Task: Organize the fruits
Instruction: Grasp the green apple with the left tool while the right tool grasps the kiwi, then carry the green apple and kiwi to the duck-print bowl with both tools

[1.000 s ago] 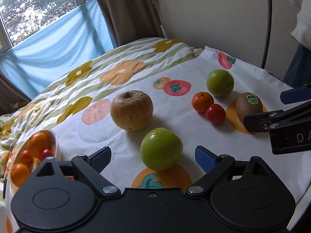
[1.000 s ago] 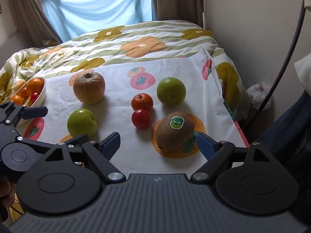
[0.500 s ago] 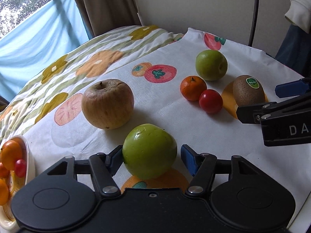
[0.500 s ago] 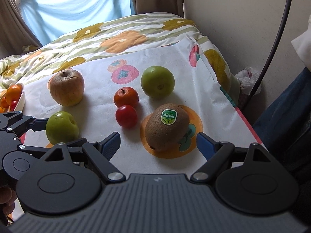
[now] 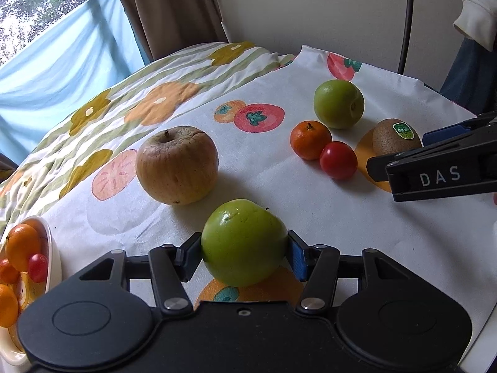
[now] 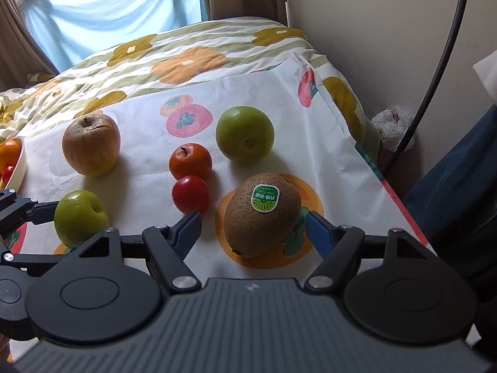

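My left gripper (image 5: 243, 255) is shut on a green apple (image 5: 243, 242), which rests on the white fruit-print cloth (image 5: 279, 192); the apple also shows in the right wrist view (image 6: 81, 217). My right gripper (image 6: 253, 233) is open, its blue fingers either side of a brown kiwi (image 6: 262, 214) with a green sticker, not touching it. Beyond lie a wrinkled yellow-brown apple (image 5: 177, 164), a tangerine (image 5: 310, 140), a red tomato (image 5: 338, 160) and a second green apple (image 5: 338, 104).
A white bowl (image 5: 54, 255) with tangerines and small tomatoes sits at the left edge. The cloth's right edge drops off beside a wall, a dark cable (image 6: 435, 71) and a plastic bag (image 6: 391, 124). A flowered quilt (image 6: 186, 59) lies behind.
My left gripper moved forward around the near green apple and closed on it. My right gripper moved closer to the kiwi, and its fingers now flank it.
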{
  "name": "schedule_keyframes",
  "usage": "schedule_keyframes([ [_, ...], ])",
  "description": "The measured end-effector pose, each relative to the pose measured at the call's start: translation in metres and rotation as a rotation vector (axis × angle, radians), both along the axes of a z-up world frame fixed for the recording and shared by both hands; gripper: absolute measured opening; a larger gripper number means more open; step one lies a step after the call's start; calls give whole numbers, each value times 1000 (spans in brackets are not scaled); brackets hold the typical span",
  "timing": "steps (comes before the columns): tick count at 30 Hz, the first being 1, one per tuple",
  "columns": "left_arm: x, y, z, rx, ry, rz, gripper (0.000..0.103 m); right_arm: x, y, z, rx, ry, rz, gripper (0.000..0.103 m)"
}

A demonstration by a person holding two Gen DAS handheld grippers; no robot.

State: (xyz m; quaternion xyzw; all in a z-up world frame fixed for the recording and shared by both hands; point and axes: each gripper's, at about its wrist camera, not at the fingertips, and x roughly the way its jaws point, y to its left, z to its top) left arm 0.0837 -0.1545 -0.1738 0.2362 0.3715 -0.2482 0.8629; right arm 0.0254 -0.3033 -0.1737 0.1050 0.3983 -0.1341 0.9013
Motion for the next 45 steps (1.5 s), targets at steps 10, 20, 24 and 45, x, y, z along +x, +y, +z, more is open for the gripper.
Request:
schedule_keyframes([
  [10,-5,2,0,-15,2,44,60,10,-3,-10,-19,22,3,75],
  [20,-18,8,7,-23,-21,105,60,9,-2,-10,-42,11,13,67],
  [24,-23,12,13,-34,-32,136,60,6,-1,-6,-32,8,31,66],
  [45,-58,41,72,-97,-120,329,60,-11,29,64,-42,-63,241,66],
])
